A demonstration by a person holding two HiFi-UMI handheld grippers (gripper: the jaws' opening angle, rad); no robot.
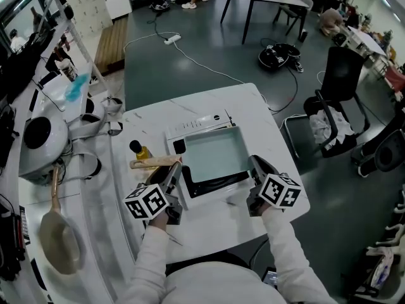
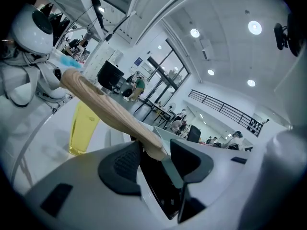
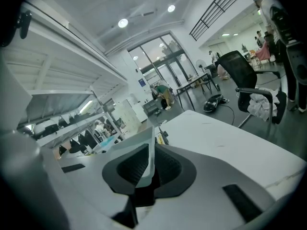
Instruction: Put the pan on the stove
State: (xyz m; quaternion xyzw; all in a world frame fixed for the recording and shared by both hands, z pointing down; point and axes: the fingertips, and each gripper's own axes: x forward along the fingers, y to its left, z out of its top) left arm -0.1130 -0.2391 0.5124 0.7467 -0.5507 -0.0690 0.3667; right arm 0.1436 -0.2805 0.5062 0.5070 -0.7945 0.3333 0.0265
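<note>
Pan (image 1: 212, 154) sits on stove (image 1: 196, 124), 12 o'clock of the person, handle (image 1: 152, 163) out to 9 o'clock. Left gripper (image 1: 174, 170): jaws spread either side of handle end, not squeezing; reads as release. Right gripper (image 1: 256, 164), pan's 4 o'clock: pads pinch the wall, likely steadying.

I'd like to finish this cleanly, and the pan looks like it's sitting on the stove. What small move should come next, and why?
Probably open the right gripper. Its jaws are clamped on the right wall of the pan, while the pan appears to rest on the stove. The left gripper already stands open around the wooden handle.
</note>
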